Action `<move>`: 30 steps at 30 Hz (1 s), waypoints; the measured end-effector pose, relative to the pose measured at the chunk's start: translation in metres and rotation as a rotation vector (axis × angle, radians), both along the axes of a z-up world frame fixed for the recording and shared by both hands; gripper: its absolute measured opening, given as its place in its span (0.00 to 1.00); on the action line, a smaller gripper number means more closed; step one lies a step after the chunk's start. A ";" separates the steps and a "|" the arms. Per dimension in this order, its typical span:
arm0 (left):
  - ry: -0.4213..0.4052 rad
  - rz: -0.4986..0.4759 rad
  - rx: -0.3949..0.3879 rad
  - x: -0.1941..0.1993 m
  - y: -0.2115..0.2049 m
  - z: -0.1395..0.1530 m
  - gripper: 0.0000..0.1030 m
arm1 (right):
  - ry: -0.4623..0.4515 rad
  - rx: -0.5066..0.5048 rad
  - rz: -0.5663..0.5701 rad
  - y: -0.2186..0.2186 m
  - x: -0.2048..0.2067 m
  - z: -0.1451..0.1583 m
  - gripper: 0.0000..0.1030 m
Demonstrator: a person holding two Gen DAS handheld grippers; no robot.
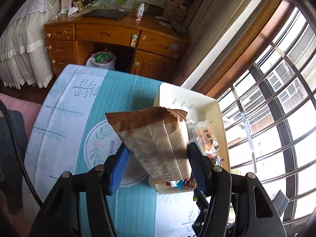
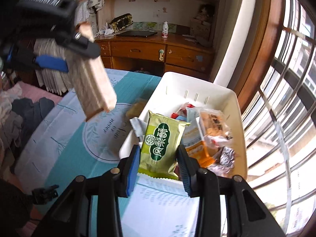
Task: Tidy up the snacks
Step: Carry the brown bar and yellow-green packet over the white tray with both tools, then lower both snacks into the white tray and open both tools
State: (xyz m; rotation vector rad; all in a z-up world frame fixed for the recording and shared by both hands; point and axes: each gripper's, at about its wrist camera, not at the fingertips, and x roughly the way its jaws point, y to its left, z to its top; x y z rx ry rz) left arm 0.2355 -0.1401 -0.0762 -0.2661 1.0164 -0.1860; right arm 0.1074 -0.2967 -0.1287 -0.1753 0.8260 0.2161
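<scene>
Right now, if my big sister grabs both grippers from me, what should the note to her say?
Left gripper: shut on the brown packet, held in the air above the table, just left of the white basket.
Right gripper: shut on the green packet, at the near edge of the basket.
Done: several snacks already lie in the basket.
Left: put both held packets in the basket. One yellowish packet still lies on the table beside the basket's left wall; a silver wrapper is there too, though I can't tell whether it rests on the rim.

Wooden desk, barred window
</scene>
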 end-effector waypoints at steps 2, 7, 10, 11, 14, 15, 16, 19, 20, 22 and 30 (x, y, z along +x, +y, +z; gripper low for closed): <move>-0.023 -0.005 0.020 0.006 -0.015 0.001 0.57 | -0.027 -0.036 0.022 -0.006 0.003 -0.003 0.37; -0.028 -0.028 0.028 0.024 -0.045 -0.001 0.57 | -0.050 -0.088 0.061 -0.021 0.009 -0.009 0.37; -0.029 -0.045 0.034 0.033 -0.062 -0.004 0.57 | -0.057 -0.086 0.075 -0.031 0.015 -0.011 0.37; -0.023 -0.049 0.031 0.036 -0.065 -0.007 0.57 | -0.056 -0.082 0.076 -0.034 0.017 -0.012 0.37; -0.002 -0.061 0.038 0.046 -0.080 -0.013 0.57 | -0.051 -0.065 0.082 -0.042 0.022 -0.015 0.37; 0.002 -0.069 0.041 0.048 -0.084 -0.015 0.57 | -0.046 -0.056 0.079 -0.045 0.024 -0.016 0.37; 0.001 -0.080 0.040 0.050 -0.089 -0.017 0.57 | -0.044 -0.049 0.074 -0.047 0.026 -0.018 0.37; 0.011 -0.079 0.028 0.054 -0.098 -0.021 0.57 | -0.043 -0.041 0.055 -0.053 0.030 -0.021 0.37; 0.009 -0.078 0.024 0.055 -0.100 -0.022 0.57 | -0.044 -0.037 0.052 -0.054 0.030 -0.022 0.37; 0.005 -0.077 0.031 0.056 -0.104 -0.022 0.60 | -0.040 -0.030 0.049 -0.056 0.032 -0.024 0.38; 0.021 -0.063 0.036 0.054 -0.103 -0.025 0.67 | -0.002 -0.008 0.013 -0.066 0.030 -0.030 0.50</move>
